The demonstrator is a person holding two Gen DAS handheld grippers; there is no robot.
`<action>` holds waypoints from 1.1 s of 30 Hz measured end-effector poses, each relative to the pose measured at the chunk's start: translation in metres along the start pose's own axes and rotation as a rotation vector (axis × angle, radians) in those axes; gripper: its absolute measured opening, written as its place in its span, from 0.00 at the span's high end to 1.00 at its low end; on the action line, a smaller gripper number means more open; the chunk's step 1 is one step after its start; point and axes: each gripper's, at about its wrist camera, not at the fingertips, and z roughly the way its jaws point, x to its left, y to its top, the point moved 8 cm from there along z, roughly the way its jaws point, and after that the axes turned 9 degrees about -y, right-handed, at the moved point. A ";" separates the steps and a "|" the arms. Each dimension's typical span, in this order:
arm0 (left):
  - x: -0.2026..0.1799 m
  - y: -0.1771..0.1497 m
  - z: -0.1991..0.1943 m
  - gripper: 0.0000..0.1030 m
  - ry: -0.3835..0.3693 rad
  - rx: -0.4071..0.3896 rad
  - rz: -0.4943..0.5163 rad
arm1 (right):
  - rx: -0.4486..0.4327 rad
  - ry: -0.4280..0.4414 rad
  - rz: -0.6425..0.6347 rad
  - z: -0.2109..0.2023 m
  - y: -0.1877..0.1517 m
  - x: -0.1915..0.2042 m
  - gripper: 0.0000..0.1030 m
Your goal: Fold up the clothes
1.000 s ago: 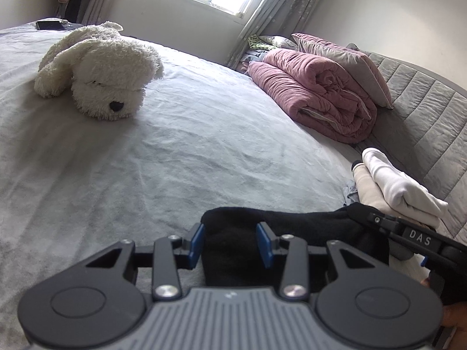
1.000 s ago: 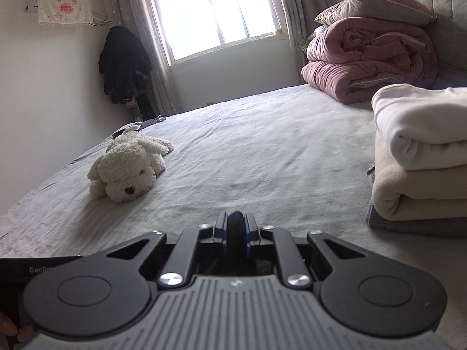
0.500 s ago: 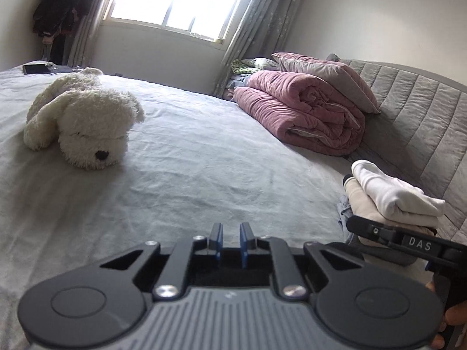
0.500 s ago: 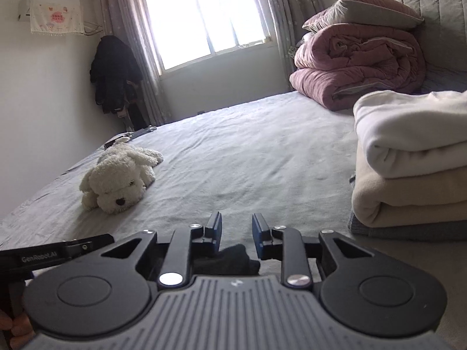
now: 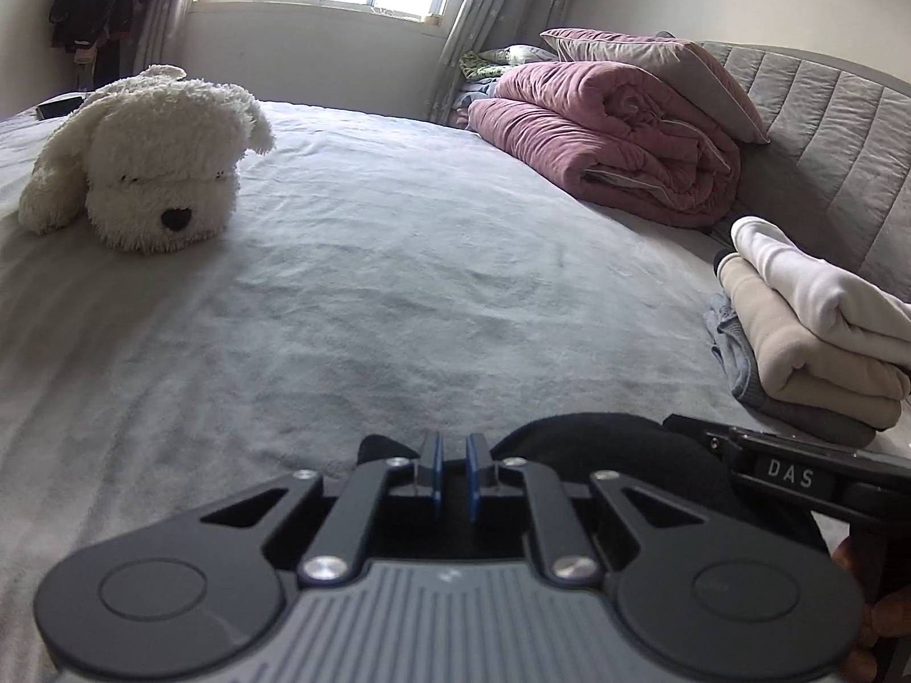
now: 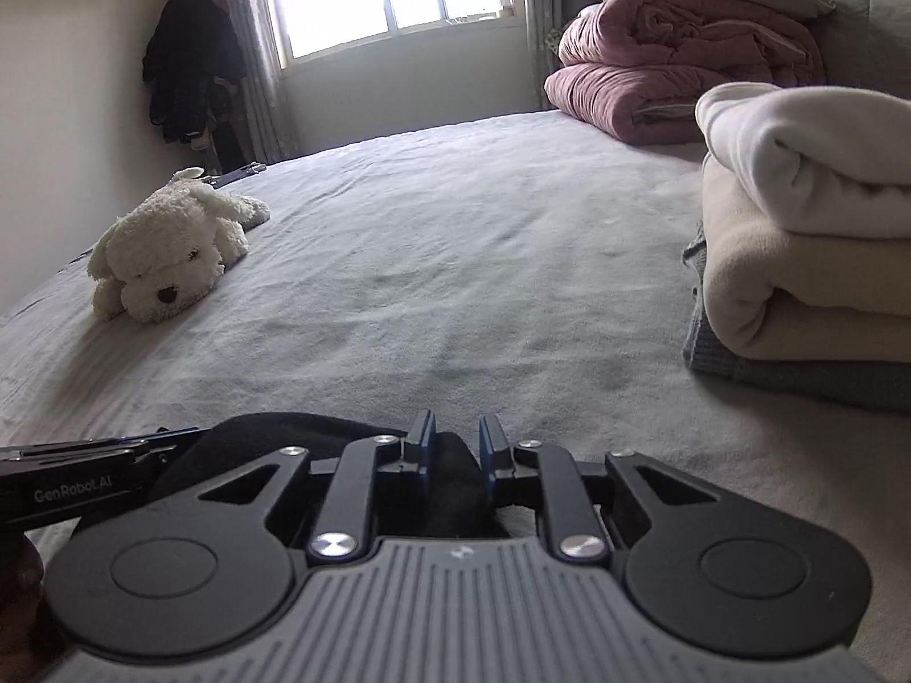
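Both grippers low over black garment

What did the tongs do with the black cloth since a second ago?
The left tongs, open around the black cloth before, have shut on its edge. The right tongs opened briefly and are closing on it again. The toy dog and folded pile stayed put.

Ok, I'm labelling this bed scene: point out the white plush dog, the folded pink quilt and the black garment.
White plush dog [image 5: 165, 171]: left wrist view, on its forehead.
Folded pink quilt [image 5: 615, 131]: left wrist view, on the upper roll.
Black garment [image 6: 273, 432]: right wrist view, on its top fold, left of the tool.
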 end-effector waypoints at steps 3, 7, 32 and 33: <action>-0.002 0.003 -0.002 0.90 0.002 0.003 -0.001 | -0.012 -0.013 0.002 -0.006 0.002 0.000 0.84; -0.006 0.017 -0.019 0.88 -0.012 -0.012 0.007 | -0.033 -0.004 -0.005 -0.024 0.014 0.002 0.81; -0.064 -0.056 -0.104 0.84 -0.108 0.094 0.173 | 0.063 0.023 -0.074 -0.121 -0.030 0.029 0.79; -0.063 -0.058 -0.109 0.83 -0.109 0.095 0.178 | 0.063 0.026 -0.064 -0.123 -0.033 0.026 0.79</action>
